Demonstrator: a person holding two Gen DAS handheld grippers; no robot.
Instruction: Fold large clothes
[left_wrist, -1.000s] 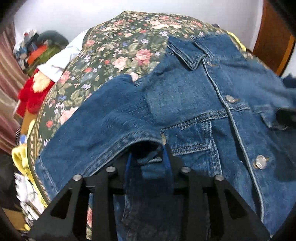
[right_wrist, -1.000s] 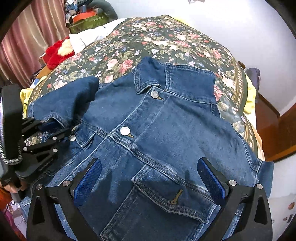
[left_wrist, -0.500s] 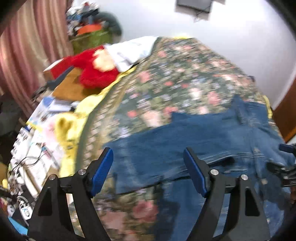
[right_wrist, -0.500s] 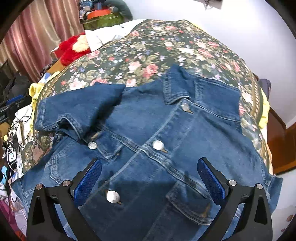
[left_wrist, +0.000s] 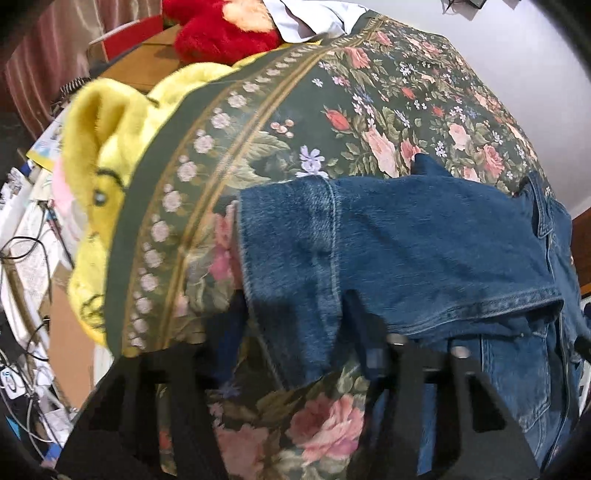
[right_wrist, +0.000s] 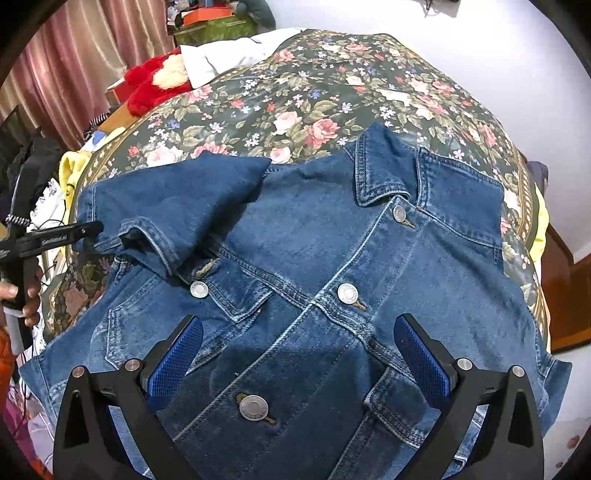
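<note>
Bedroom, floral bedspread (right_wrist: 314, 107), plush toys (left_wrist: 221, 29), curtains (right_wrist: 74, 66)

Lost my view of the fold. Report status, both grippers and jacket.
Left gripper jaws just closed on sleeve, folded in over denim jacket. Right gripper open over jacket front, empty. Yellow plush at bed edge, apart from jacket.

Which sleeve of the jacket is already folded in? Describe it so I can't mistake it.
On the floral bedspread lies a buttoned denim jacket. The folded sleeve is on the curtain side, doubled across the chest above a pocket flap, its cuff beside the left gripper. The other sleeve lies out flat.
</note>
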